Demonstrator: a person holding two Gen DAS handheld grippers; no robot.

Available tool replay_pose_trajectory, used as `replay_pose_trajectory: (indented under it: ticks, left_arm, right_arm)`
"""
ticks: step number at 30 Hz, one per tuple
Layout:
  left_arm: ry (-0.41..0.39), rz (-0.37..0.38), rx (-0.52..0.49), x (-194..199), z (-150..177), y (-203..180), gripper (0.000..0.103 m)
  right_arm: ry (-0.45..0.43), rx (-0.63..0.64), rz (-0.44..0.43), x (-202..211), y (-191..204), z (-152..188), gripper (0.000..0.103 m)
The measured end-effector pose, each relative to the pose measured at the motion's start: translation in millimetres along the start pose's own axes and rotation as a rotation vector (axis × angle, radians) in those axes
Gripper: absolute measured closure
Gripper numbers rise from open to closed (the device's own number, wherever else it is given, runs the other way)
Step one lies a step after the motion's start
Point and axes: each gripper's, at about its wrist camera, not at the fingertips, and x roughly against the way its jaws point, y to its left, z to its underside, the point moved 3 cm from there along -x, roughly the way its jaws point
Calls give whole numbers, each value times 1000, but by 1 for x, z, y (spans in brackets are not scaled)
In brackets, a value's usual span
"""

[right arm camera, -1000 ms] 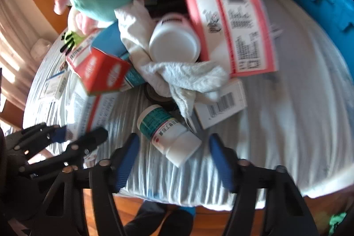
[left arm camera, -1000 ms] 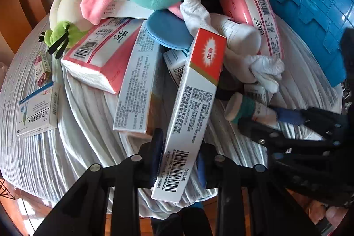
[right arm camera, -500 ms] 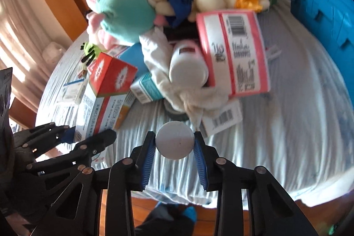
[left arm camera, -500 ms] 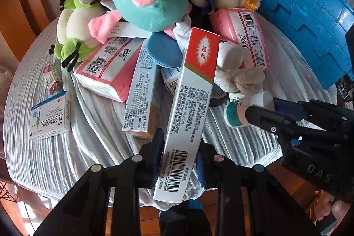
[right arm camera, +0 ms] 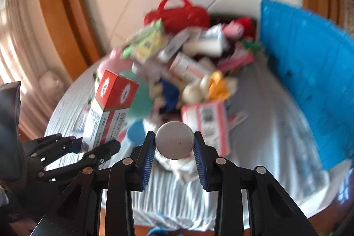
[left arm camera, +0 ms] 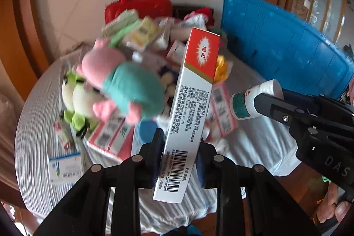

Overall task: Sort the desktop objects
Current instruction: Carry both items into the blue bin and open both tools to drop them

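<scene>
A round table (left arm camera: 33, 121) with a striped grey cloth holds a big heap of stuff. A blue mat (left arm camera: 285, 50) stands tilted at the right side of the table. A red bag (left arm camera: 141, 6) sits at the far end of the heap. A plush toy (left arm camera: 130, 90) in pink and teal lies on the left of the heap, with a green and white frog toy (left arm camera: 75, 101) just beside it. Pink packs (right arm camera: 208, 121) and small boxes lie mixed in, but they are too blurry to tell apart. A white and blue box (left arm camera: 64, 166) lies flat near the left edge of the table.

The left claw (left arm camera: 180, 156) is clamped on a long box (left arm camera: 190, 112) with a red top. It holds the box by the end with the bar code, and the box points up and away, lifted above the heap.

The right claw (right arm camera: 174, 147) is clamped on a small white bottle (right arm camera: 174, 139) with a green label. Its two blue pads (right arm camera: 147, 158) press the cap from both sides. The bottle is up in the air too, to the right of the long box and apart from it.
</scene>
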Motion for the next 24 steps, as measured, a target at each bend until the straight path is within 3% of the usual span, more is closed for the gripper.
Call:
replay_pose_trajectory:
  ticks: [9, 14, 20, 24]
  left_arm:
    - [-140, 98, -64, 19, -76, -71, 77]
    - [-199, 160, -94, 24, -137, -145, 77]
    - [-270, 212, -87, 9, -226, -265, 77]
    - [-159, 265, -35, -25, -293, -345, 77]
  right_arm:
    - [-146, -19, 133, 77, -52, -63, 69]
    - [-217, 16, 209, 129, -114, -107, 69]
    - [-213, 136, 280, 176, -237, -164, 70]
    - [-108, 219, 314, 171, -337, -202, 70]
